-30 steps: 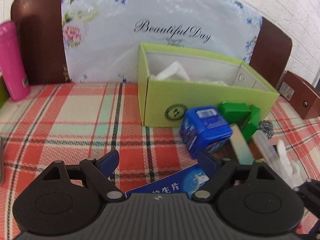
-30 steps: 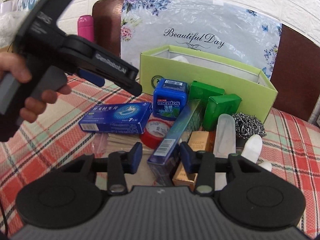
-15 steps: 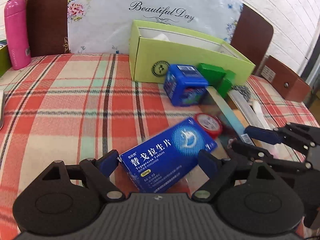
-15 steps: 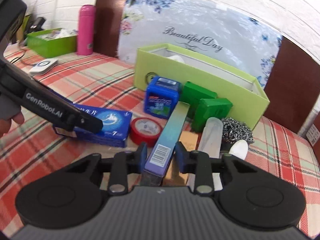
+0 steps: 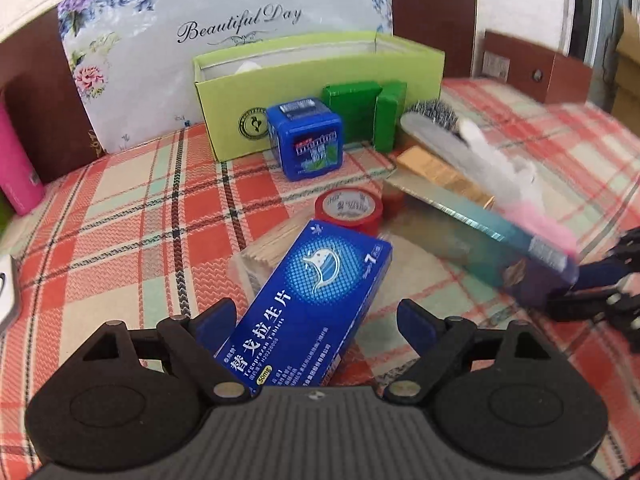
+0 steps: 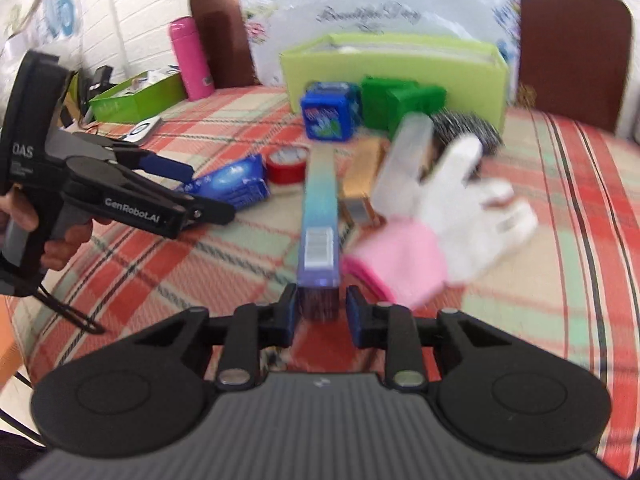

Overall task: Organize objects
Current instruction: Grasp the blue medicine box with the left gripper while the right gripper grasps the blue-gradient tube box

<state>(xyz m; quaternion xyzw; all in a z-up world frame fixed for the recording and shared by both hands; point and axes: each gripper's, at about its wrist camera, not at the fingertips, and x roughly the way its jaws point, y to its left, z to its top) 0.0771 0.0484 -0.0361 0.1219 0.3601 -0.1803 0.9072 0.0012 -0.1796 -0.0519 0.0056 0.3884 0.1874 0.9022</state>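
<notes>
A blue tablet box (image 5: 312,304) lies on the plaid cloth between the open fingers of my left gripper (image 5: 316,320); it also shows in the right wrist view (image 6: 232,184). My right gripper (image 6: 320,314) is shut on the near end of a long teal toothpaste box (image 6: 320,208), also seen at the right of the left wrist view (image 5: 480,236). A white and pink glove (image 6: 452,216) lies against that box. The open lime green box (image 5: 320,80) stands at the back.
A blue Mentos tub (image 5: 308,140), two green boxes (image 5: 360,108), red tape (image 5: 348,208), a gold box (image 5: 436,168), a steel scourer (image 6: 468,124) and a clear tube (image 6: 404,152) crowd the box front. A pink bottle (image 6: 190,58) and a green tray (image 6: 136,96) stand at the left.
My right gripper closed on the toothpaste box and pulled it back toward me; the glove came along. My left gripper moved in around the blue tablet box.
</notes>
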